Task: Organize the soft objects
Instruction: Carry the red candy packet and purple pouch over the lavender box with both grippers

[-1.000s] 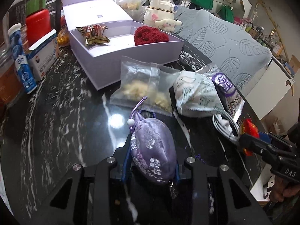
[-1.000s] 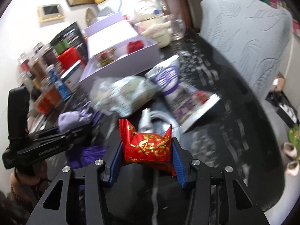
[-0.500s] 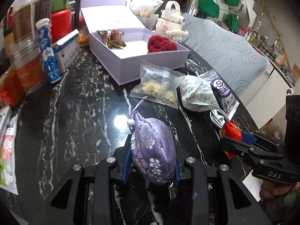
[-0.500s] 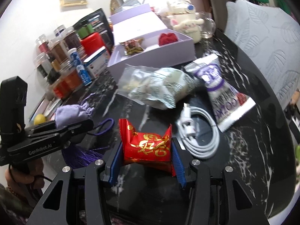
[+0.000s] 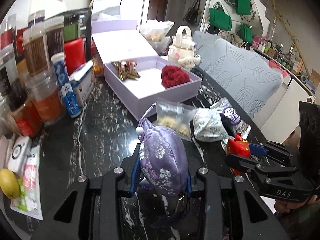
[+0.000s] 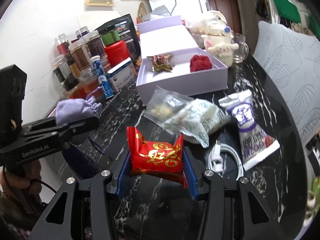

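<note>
While both tongs grip:
Left tongs point(image 5: 160, 172): one lilac brocade drawstring pouch point(image 5: 163, 160).
Right tongs point(image 6: 157, 172): one red foil packet point(image 6: 157, 154).
Lavender cardboard box point(image 6: 180, 85), 12 o'clock: two items.

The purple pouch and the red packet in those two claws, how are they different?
The pouch is lilac embroidered fabric with a drawstring and bead; the packet is glossy red wrapper with gold print. The pouch is rounded and plump, the packet flat with crimped ends. The pouch sits in the left gripper, the packet in the right gripper. Both are soft, clamped between blue pads and held above the table.
</note>
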`<state>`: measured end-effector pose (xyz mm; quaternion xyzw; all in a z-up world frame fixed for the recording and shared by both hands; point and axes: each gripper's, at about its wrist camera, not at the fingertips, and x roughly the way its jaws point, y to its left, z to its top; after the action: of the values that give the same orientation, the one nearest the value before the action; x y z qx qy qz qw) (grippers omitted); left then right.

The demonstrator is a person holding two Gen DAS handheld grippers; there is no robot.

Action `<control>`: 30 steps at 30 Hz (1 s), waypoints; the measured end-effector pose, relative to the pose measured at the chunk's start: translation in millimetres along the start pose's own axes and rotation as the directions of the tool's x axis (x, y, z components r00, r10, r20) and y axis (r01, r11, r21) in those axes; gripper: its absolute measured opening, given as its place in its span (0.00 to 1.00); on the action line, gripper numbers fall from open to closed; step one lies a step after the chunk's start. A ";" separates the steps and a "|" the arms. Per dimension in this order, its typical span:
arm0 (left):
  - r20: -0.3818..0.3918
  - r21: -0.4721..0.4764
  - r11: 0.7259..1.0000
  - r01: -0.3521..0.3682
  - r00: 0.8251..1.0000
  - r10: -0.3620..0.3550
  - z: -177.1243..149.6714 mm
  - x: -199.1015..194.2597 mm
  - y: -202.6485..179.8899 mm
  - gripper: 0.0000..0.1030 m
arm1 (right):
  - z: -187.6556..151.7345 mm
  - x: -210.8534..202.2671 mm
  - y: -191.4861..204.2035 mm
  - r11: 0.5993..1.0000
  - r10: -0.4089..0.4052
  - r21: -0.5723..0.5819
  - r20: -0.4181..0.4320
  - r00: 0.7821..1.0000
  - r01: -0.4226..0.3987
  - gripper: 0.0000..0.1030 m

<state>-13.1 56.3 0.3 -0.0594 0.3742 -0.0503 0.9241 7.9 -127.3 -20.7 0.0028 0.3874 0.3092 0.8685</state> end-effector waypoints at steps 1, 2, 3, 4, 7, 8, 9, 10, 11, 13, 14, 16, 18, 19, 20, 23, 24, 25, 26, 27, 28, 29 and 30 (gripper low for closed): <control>0.010 0.005 1.000 -0.001 1.000 0.001 2.8 -2.9 0.2 0.34 | 1.4 0.0 0.7 1.000 0.000 -0.005 0.002 1.000 0.000 0.47; 0.019 0.009 1.000 -0.002 1.000 0.002 5.1 -4.7 -0.1 0.34 | 4.2 -0.6 1.7 1.000 0.002 -0.012 0.006 1.000 -0.002 0.47; 0.027 0.016 1.000 -0.004 1.000 0.003 7.8 -6.4 -0.7 0.34 | 7.1 -1.1 2.4 1.000 0.003 -0.018 0.010 1.000 -0.003 0.47; 0.032 0.019 1.000 -0.005 0.999 0.004 10.3 -7.4 -0.3 0.34 | 9.1 -1.5 3.1 1.000 0.002 -0.022 0.015 1.000 -0.002 0.47; 0.047 0.022 1.000 -0.004 0.999 0.003 16.7 -10.2 -0.1 0.34 | 16.0 -2.3 3.3 0.999 0.001 -0.036 0.030 1.000 0.000 0.47; 0.052 0.022 1.000 -0.005 0.999 0.003 18.6 -10.8 -0.1 0.34 | 17.8 -2.5 3.2 0.999 0.002 -0.039 0.033 0.999 0.000 0.47; 0.059 0.023 1.000 -0.005 0.998 0.004 21.4 -11.5 0.3 0.34 | 19.9 -2.3 3.3 0.999 0.002 -0.041 0.035 0.999 -0.001 0.47; 0.064 0.026 1.000 -0.006 0.998 0.004 23.0 -12.5 -0.1 0.34 | 22.2 -2.3 3.2 0.999 0.003 -0.044 0.036 0.999 -0.001 0.47; 0.070 0.027 1.000 -0.006 0.998 0.004 25.2 -13.2 -0.1 0.34 | 25.3 -1.9 3.5 0.999 0.005 -0.049 0.037 0.999 -0.004 0.47; 0.082 0.031 0.999 -0.006 0.997 0.004 30.3 -14.9 -0.6 0.34 | 30.1 -1.6 4.8 0.998 0.001 -0.061 0.042 0.999 0.001 0.47; 0.086 0.033 0.999 -0.006 0.996 0.003 33.0 -15.1 -0.6 0.34 | 32.0 -1.7 5.5 0.998 -0.003 -0.067 0.045 0.999 0.006 0.47; 0.096 0.035 0.999 -0.004 0.995 0.001 39.0 -15.8 -0.2 0.34 | 37.0 -2.3 7.2 0.997 -0.008 -0.080 0.055 0.998 0.013 0.47; 0.102 0.034 0.999 -0.002 0.995 -0.002 44.7 -15.5 0.4 0.34 | 43.5 -2.8 8.3 0.996 -0.009 -0.090 0.065 0.998 0.015 0.47; 0.105 0.034 0.999 -0.001 0.994 -0.003 46.8 -15.0 0.9 0.34 | 47.2 -3.0 8.6 0.995 -0.009 -0.096 0.071 0.997 0.016 0.47; 0.109 0.034 0.999 0.000 0.994 -0.004 48.8 -14.8 1.5 0.34 | 51.0 -3.7 8.7 0.994 -0.011 -0.105 0.078 0.997 0.019 0.47; 0.125 0.039 0.999 -0.003 0.992 -0.002 58.4 -14.3 2.7 0.34 | 62.2 -4.6 9.2 0.991 -0.021 -0.126 0.098 0.995 0.034 0.47; 0.132 0.042 0.999 -0.005 0.991 -0.001 61.9 -14.5 3.0 0.34 | 64.8 -5.0 8.9 0.991 -0.022 -0.129 0.103 0.994 0.035 0.47; 0.142 0.043 0.999 -0.006 0.990 0.000 66.4 -14.9 3.7 0.34 | 68.5 -5.2 8.4 0.990 -0.023 -0.133 0.108 0.994 0.037 0.47; 0.148 0.045 0.999 -0.006 0.989 -0.001 70.1 -15.0 4.4 0.34 | 72.6 -5.3 8.1 0.990 -0.022 -0.138 0.114 0.993 0.038 0.47; 0.155 0.047 0.999 -0.005 0.988 -0.002 73.7 -15.0 5.0 0.34 | 76.4 -5.3 7.8 0.989 -0.020 -0.142 0.119 0.993 0.037 0.47; 0.161 0.048 0.999 -0.006 0.987 -0.002 77.6 -15.0 5.6 0.34 | 80.9 -5.1 7.6 0.989 -0.019 -0.146 0.125 0.992 0.037 0.47; 0.167 0.049 0.999 -0.006 0.986 -0.002 82.0 -14.6 6.2 0.34 | 84.0 -4.7 7.5 0.988 -0.019 -0.151 0.129 0.991 0.038 0.47; 0.171 0.051 0.999 -0.006 0.985 -0.003 85.7 -14.1 6.7 0.34 | 87.3 -4.4 7.5 0.987 -0.019 -0.157 0.135 0.991 0.040 0.47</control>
<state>36.9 71.1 70.1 -0.0396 0.2920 -0.0540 0.9541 60.5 -103.1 45.2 -0.0516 0.3028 0.3254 0.8943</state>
